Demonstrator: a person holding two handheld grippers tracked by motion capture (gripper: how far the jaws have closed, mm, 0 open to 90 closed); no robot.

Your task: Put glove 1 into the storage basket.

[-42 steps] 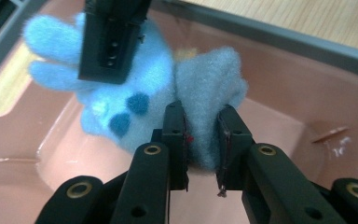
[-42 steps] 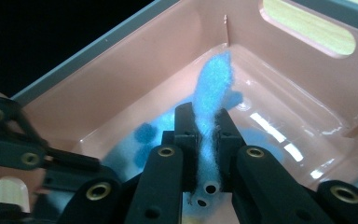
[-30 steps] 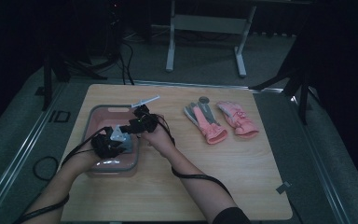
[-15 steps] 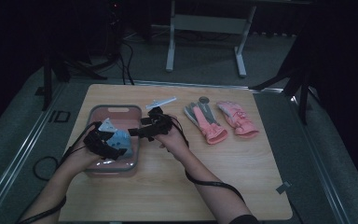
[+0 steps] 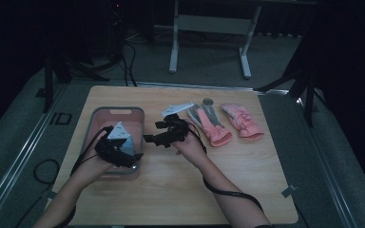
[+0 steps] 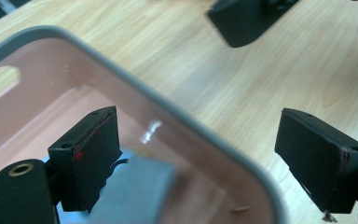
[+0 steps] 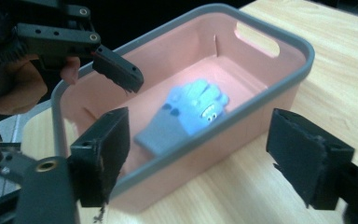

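Your left tool (image 5: 132,156) and right tool (image 5: 147,139) just spread and let go, blue glove (image 7: 191,109) now sits in the pink bin (image 7: 279,32), pink gloves (image 5: 228,123) next

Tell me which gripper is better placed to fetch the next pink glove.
Probably the right gripper: open, empty, and its hand is beside the pink gloves. The left gripper, also open, hangs over the bin, where the blue glove lies.

pink basket (image 5: 118,112) walls ringing blue glove (image 7: 192,108), bare table (image 5: 171,190) nearer, pink gloves (image 5: 228,124) (far right) blocking
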